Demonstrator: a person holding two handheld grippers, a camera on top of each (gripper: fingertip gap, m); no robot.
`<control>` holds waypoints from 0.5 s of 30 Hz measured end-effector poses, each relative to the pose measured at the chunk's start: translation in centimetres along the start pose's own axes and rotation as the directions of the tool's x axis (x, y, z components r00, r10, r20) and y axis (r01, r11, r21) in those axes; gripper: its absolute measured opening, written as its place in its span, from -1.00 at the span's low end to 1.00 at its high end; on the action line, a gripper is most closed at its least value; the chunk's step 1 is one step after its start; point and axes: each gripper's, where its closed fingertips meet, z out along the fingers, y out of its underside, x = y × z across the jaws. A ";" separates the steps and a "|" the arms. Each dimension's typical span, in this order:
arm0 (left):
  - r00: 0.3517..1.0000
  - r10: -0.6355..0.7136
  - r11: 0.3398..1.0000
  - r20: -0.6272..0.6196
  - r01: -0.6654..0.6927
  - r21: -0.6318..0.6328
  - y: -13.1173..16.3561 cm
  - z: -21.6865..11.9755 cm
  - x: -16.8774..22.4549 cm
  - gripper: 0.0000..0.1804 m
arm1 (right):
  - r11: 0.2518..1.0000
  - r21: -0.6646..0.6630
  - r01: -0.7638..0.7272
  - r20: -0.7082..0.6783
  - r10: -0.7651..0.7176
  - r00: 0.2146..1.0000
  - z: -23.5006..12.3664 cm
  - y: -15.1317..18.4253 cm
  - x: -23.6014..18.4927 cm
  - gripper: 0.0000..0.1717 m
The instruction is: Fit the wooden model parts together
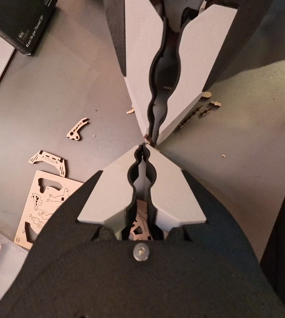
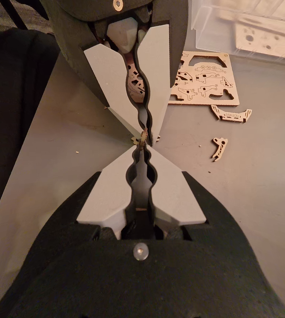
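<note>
My right gripper (image 2: 140,148) is shut on a small, thin, toothed wooden part (image 2: 143,136), held edge-on just above the grey table (image 2: 224,206). In the left wrist view the right gripper (image 1: 152,139) comes in from the top with the same part (image 1: 147,138) as a brown sliver at its tips. My left gripper (image 1: 142,146) is shut. Its tips sit almost against the right gripper's tips and the part. In the right wrist view the left gripper (image 2: 149,140) hangs from above, pads together, right beside the part.
A punched wooden sheet (image 1: 52,197) (image 2: 207,77), a curved wooden piece (image 1: 52,161) (image 2: 231,115) and a small bracket piece (image 1: 77,130) (image 2: 220,148) lie on the table. A slotted wooden strip (image 1: 189,115) lies behind the right gripper. There is also a black box (image 1: 26,25) and a clear plastic bin (image 2: 250,25). The tips of both grippers are at nearly the same place.
</note>
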 end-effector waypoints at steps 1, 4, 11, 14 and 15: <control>1.000 -0.001 1.000 0.001 0.001 0.001 0.0 0.0 0.0 -1.00 | 1.000 -0.001 -0.001 -0.001 0.001 1.000 0.0 0.0 0.0 -0.98; 1.000 0.000 1.000 0.007 0.000 -0.001 0.0 0.0 0.0 -1.00 | 1.000 -0.006 -0.014 0.006 0.014 1.000 0.0 0.0 -0.1 -0.99; 1.000 -0.016 1.000 0.022 0.016 0.003 0.0 0.0 0.0 -1.00 | 0.999 -0.035 -0.032 0.017 0.033 0.999 0.1 0.2 -0.2 -1.00; 1.000 -0.027 1.000 0.016 0.027 -0.001 0.0 0.1 -0.1 -1.00 | 0.998 -0.032 -0.050 0.020 0.051 0.999 0.1 0.3 -0.1 -1.00; 0.999 -0.033 0.999 0.013 0.033 -0.005 0.0 0.1 -0.1 -1.00 | 0.998 -0.034 -0.057 0.019 0.058 0.998 0.1 0.3 -0.1 -1.00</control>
